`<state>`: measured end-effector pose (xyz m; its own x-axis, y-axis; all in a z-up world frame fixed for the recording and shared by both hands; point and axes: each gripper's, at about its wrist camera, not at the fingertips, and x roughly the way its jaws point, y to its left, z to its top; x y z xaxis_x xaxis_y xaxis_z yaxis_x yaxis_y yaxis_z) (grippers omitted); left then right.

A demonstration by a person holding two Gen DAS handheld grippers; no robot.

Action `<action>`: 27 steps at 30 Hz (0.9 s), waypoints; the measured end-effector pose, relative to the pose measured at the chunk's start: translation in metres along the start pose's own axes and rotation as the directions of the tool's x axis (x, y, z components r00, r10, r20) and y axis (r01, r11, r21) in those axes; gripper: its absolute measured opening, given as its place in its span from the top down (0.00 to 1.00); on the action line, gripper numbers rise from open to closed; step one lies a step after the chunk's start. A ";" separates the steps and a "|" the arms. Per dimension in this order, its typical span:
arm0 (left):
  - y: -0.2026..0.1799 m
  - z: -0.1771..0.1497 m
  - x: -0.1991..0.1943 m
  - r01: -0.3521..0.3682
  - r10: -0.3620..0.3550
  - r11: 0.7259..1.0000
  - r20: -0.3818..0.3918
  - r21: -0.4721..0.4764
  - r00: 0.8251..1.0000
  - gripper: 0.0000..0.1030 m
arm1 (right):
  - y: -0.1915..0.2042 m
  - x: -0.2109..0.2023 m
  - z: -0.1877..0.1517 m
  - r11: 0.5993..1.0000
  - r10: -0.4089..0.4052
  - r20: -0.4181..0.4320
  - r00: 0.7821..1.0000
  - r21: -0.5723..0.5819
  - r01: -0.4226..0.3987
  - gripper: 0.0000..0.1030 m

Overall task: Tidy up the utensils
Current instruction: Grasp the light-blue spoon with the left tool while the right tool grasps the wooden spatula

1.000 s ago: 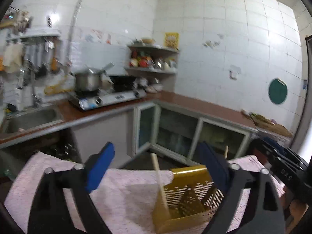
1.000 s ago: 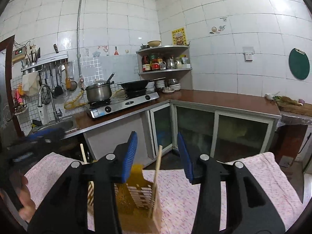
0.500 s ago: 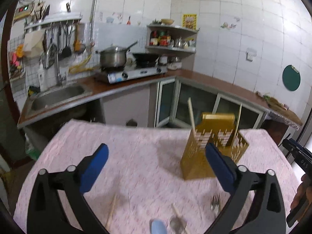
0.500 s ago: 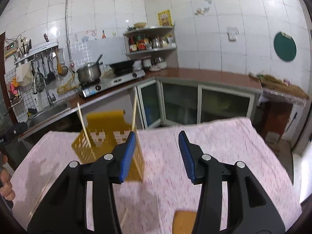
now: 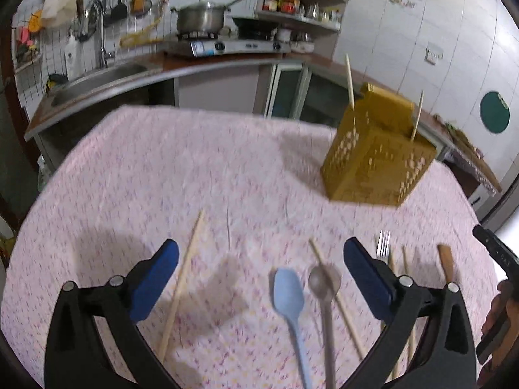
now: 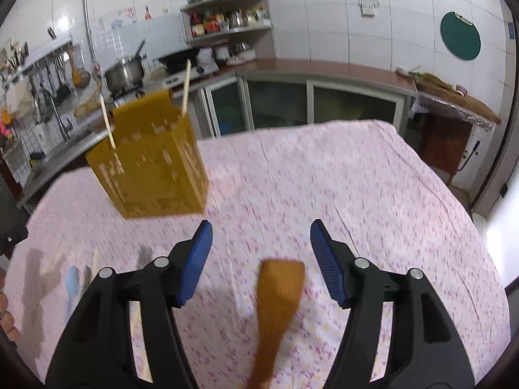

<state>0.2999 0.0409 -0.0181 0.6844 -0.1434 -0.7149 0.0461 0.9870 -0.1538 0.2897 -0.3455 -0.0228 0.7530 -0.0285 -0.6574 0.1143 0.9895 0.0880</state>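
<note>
A yellow perforated utensil holder (image 5: 376, 159) (image 6: 152, 165) stands on the pink tablecloth with two chopsticks (image 5: 349, 79) upright in it. On the cloth lie a light blue spoon (image 5: 290, 301), a metal spoon (image 5: 324, 288), a fork (image 5: 383, 243), loose chopsticks (image 5: 183, 282) and a wooden spatula (image 6: 279, 301). My left gripper (image 5: 259, 272) is open above the two spoons, holding nothing. The jaws of my right gripper (image 6: 261, 253) are opening, with the spatula blade lying on the cloth between them, untouched by the pads.
The pink tablecloth (image 5: 194, 168) covers the whole table. Behind it run a kitchen counter with a sink (image 5: 97, 77), a stove and pot (image 5: 201, 19), and cabinets. A person's hand (image 5: 499, 311) on the other gripper shows at the right edge.
Both grippers have dropped and tilted down toward the table, so the loose utensils now show. The right gripper's jaws have spread wider; the left jaws widened slightly.
</note>
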 end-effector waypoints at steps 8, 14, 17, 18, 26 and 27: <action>0.005 -0.027 0.042 -0.022 0.018 0.999 -0.161 -0.024 0.987 0.04 | -0.011 0.041 -0.023 0.998 -0.041 -0.168 0.985 0.049 0.050 0.27; -0.009 -0.034 0.063 -0.104 0.104 0.994 -0.244 0.012 0.964 0.04 | -0.014 0.062 -0.030 0.996 -0.059 -0.233 0.971 0.058 0.075 0.27; -0.010 -0.034 0.072 -0.135 0.133 0.991 -0.266 0.008 0.955 0.04 | -0.017 0.071 -0.029 0.994 -0.066 -0.253 0.965 0.068 0.086 0.27; -0.008 -0.033 0.076 -0.129 0.121 0.992 -0.283 -0.009 0.951 0.04 | -0.019 0.074 -0.029 0.993 -0.063 -0.265 0.962 0.078 0.086 0.27; -0.017 -0.030 0.091 -0.146 0.140 0.989 -0.338 0.006 0.931 0.04 | -0.013 0.097 -0.015 0.992 -0.088 -0.317 0.944 0.059 0.112 0.25; -0.018 -0.029 0.092 -0.147 0.141 0.989 -0.343 0.006 0.929 0.04 | -0.013 0.098 -0.014 0.991 -0.096 -0.327 0.940 0.054 0.120 0.25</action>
<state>0.3414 0.0077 -0.1010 0.3920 -0.0193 -0.9198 -0.0506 0.9978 -0.0425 0.3529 -0.3591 -0.0994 0.4850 -0.0759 -0.8712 0.2389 0.9698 0.0486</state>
